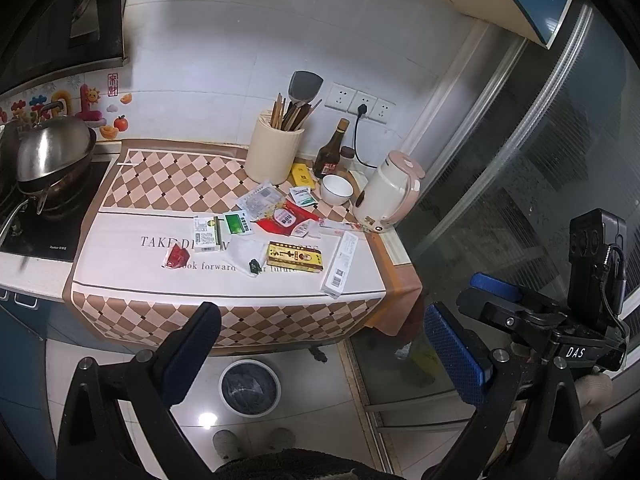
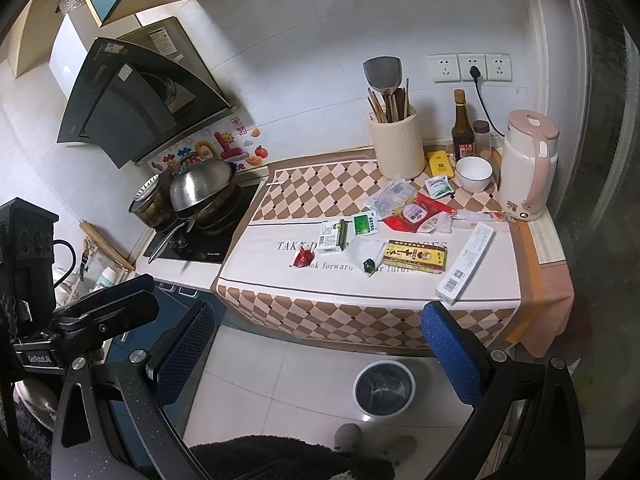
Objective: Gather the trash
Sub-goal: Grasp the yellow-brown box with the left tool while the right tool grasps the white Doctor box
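Trash lies scattered on the checked mat (image 1: 120,248) over the counter. There is a yellow box (image 1: 295,257) (image 2: 415,257), a long white box (image 1: 340,264) (image 2: 466,264), a red wrapper (image 1: 176,258) (image 2: 303,258), a white-and-green box (image 1: 207,234) (image 2: 332,236), a green sachet (image 1: 237,224) (image 2: 365,223) and a red packet (image 1: 286,218) (image 2: 416,214). A lined white bin (image 1: 250,411) (image 2: 380,412) stands on the floor below the counter edge. My left gripper (image 1: 320,344) (image 2: 140,292) and right gripper (image 2: 320,340) (image 1: 480,292) hang open and empty, short of the counter.
At the back stand a pink-and-white kettle (image 1: 390,192), a white bowl (image 1: 337,189), a cream utensil holder (image 1: 274,152) and a dark bottle (image 1: 332,150). A lidded wok (image 1: 54,156) sits on the stove at left. A glass door (image 1: 540,160) closes the right side.
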The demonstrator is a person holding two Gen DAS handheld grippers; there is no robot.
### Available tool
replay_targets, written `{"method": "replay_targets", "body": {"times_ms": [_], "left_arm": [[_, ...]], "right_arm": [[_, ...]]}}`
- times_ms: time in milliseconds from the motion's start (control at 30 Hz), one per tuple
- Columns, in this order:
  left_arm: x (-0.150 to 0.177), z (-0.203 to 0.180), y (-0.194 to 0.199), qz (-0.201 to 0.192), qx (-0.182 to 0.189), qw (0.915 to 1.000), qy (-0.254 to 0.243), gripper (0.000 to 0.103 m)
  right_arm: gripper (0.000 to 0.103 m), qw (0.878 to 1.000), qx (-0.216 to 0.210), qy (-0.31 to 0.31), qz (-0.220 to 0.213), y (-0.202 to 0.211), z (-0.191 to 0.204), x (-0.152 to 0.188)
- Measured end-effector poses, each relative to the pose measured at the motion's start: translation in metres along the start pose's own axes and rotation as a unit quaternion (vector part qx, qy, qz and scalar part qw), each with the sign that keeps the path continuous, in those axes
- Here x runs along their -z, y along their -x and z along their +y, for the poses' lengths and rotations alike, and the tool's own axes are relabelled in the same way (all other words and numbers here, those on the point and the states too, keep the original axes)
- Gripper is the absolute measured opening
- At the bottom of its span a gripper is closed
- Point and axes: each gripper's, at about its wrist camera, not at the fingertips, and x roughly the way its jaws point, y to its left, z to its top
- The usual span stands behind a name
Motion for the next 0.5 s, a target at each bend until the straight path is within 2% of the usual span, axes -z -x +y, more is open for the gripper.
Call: {"method": "replay_targets", "body": {"times_ms": [300,367,433,500], "left_arm": [[-0.003,-0.001,-0.003,0.000,-0.001,1.0000,-0.001,0.103],[-0.002,0.001,-0.002,-0.004,-0.010,0.9999,-0.003,0.103],[-0.004,0.004,-0.004,-0.022,-0.055,0.9982,-0.013,0.103],[-0.007,0.009,-0.011,-0.039,-0.123,0.9913,-0.026,0.103]], "right_arm": [[0.103,1.000,0.000,-0.004,0.002,-0.006,0.003,0.001],[0.103,1.000,0.003,-0.011,0.000,-0.009,0.006,0.002],[0.103,1.000,0.011,-0.024,-0.008,-0.011,0.006,0.002],[0.103,0.999,0.027,-0.043,-0.016,-0.016,0.005,0.003]]}}
